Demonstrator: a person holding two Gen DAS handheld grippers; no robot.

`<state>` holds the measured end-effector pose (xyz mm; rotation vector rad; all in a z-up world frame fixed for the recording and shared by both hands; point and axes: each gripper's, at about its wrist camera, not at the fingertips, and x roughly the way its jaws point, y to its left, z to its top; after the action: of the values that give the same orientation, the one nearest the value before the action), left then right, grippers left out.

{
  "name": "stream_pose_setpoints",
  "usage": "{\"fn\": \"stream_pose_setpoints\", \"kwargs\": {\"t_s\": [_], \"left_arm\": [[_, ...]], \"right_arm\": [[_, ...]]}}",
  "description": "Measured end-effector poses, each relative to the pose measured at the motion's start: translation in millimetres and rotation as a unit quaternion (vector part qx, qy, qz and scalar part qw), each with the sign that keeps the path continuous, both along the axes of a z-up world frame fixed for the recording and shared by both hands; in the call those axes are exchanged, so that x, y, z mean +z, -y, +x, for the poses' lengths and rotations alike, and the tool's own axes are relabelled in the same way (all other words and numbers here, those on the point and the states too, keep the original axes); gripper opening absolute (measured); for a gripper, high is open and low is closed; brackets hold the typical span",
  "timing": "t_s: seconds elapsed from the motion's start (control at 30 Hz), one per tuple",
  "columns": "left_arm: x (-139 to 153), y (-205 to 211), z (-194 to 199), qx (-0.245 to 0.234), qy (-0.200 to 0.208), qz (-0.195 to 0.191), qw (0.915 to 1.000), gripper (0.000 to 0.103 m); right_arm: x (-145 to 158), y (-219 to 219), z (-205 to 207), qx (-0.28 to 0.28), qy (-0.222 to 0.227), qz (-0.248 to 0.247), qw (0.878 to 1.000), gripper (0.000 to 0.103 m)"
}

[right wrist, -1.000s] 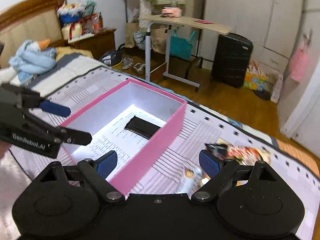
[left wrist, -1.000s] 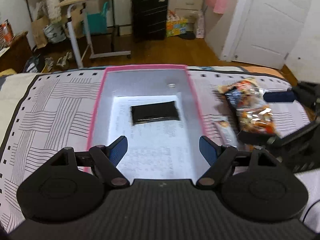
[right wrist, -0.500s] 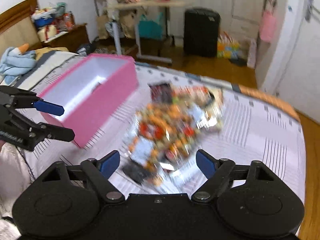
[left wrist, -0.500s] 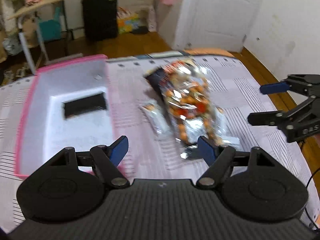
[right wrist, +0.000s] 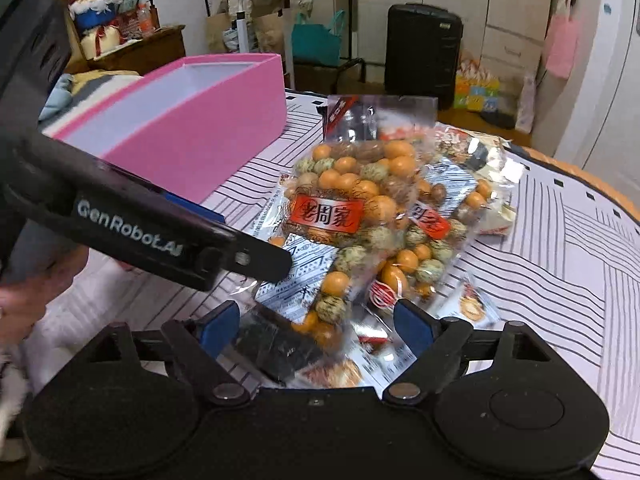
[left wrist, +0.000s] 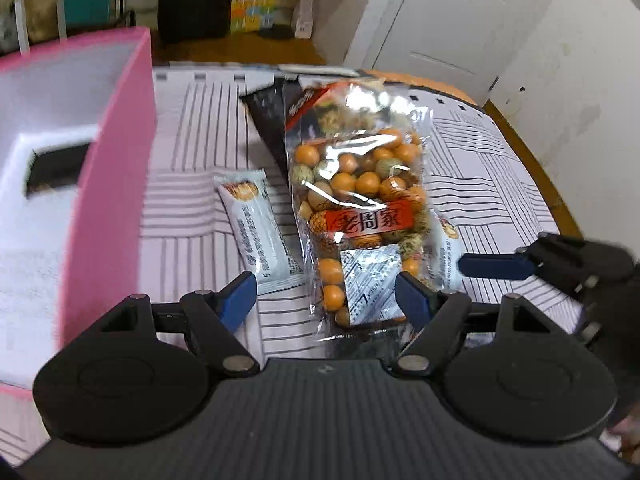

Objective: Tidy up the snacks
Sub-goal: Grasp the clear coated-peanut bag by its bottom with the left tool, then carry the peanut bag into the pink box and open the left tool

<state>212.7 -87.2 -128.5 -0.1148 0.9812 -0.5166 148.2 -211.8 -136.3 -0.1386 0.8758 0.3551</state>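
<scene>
Between my left gripper's [left wrist: 326, 298] spread jaws lies a clear bag of orange coated nuts [left wrist: 356, 184]; my right gripper [right wrist: 316, 326] also gapes, empty.

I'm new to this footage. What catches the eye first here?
A clear bag of orange and green coated nuts lies mid-bedspread, between the open left gripper fingers. A pink box stands to its left, with a white snack bar between them.
</scene>
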Motion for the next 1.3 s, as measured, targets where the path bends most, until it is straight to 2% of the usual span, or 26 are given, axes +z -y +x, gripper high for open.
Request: {"fn": "stream_pose_setpoints", "kwargs": {"t_s": [0.17, 0.33, 0.47, 0.63, 1.1, 1.3], "left_arm": [[-21.5, 2.4, 12.6, -0.018, -0.026, -0.036, 0.9989, 0.075], [-31.6, 1.4, 16.0, -0.027, -0.053, -0.084, 0.9947, 0.060], [-30.4, 6.9, 10.5, -0.036, -0.042, -0.072, 0.9959, 0.059], [-18.9, 13.3, -3.2, -0.051, -0.017, -0.041, 0.9977, 0.057], [28.8, 5.0, -30.2, -0.061, -0.039, -0.017, 0.9972, 0.057], [47.7, -2.5, -42.5, -0.062, -0.057, -0.015, 0.9964, 0.059]], "right_arm": [[-17.0, -19.8, 1.3, -0.005, 0.039, -0.019, 0.999, 0.094], [-28.1, -34.4, 1.6, -0.011, 0.059, -0.034, 0.998, 0.101], [-31.0, -40.0, -1.0, -0.026, 0.077, -0.049, 0.996, 0.099], [-18.9, -33.3, -13.2, -0.041, 0.075, -0.019, 0.996, 0.093], [22.4, -41.8, -35.1, -0.039, 0.065, 0.005, 0.997, 0.092], [37.9, -43.3, -41.1, -0.037, 0.033, 0.017, 0.999, 0.092]]}}
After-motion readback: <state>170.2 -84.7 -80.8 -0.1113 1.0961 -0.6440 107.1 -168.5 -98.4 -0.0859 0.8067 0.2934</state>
